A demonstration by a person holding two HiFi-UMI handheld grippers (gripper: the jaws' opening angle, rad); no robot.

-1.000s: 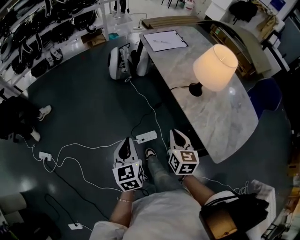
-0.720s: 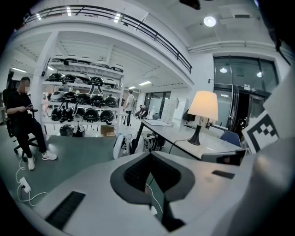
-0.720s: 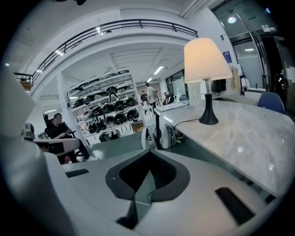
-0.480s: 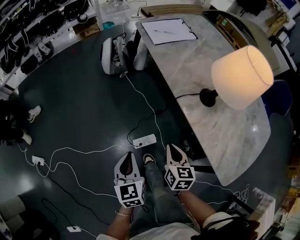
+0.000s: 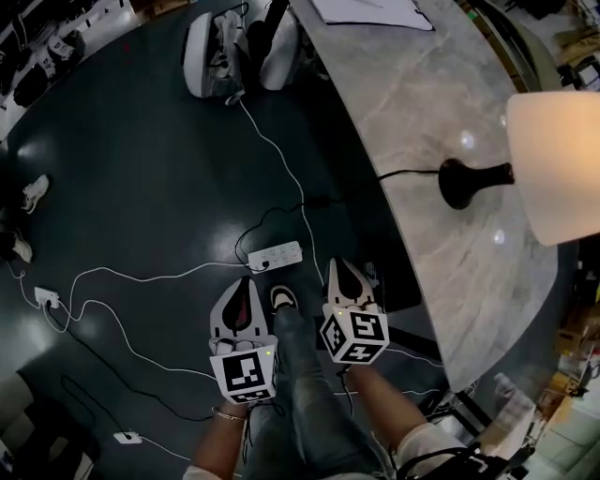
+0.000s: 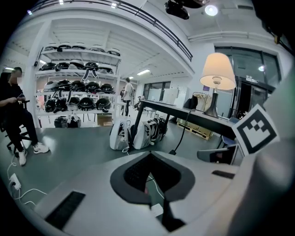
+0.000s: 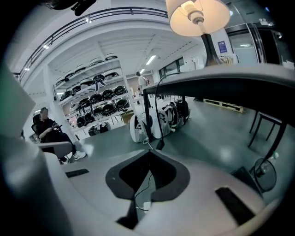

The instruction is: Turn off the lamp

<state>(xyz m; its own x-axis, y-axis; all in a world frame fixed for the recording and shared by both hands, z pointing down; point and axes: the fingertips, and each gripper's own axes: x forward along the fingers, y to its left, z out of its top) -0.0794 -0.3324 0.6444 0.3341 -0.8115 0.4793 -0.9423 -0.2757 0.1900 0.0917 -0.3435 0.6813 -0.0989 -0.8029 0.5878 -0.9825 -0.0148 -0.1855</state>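
The lit lamp stands on the marble table (image 5: 431,103), its cream shade (image 5: 558,159) at the head view's right edge and its black base (image 5: 459,183) beside it. A black cord runs from the base over the table's edge towards a white power strip (image 5: 275,255) on the dark floor. My left gripper (image 5: 246,283) and right gripper (image 5: 337,266) hang low over the floor just short of that strip, either side of the person's shoe. Both are shut and hold nothing. The lamp (image 6: 216,71) shows far off in the left gripper view. Its shade (image 7: 199,16) shows from below in the right gripper view.
White bags (image 5: 239,47) lean at the table's far end, and a clipboard (image 5: 370,9) lies on the table. White cables and a small plug block (image 5: 45,297) trail across the floor at left. A seated person (image 6: 14,106) and helmet shelves (image 6: 78,92) are further off.
Both grippers have sunk towards the floor and closer to the power strip. The head view has dropped and shifted, so the lamp now sits at the right edge.
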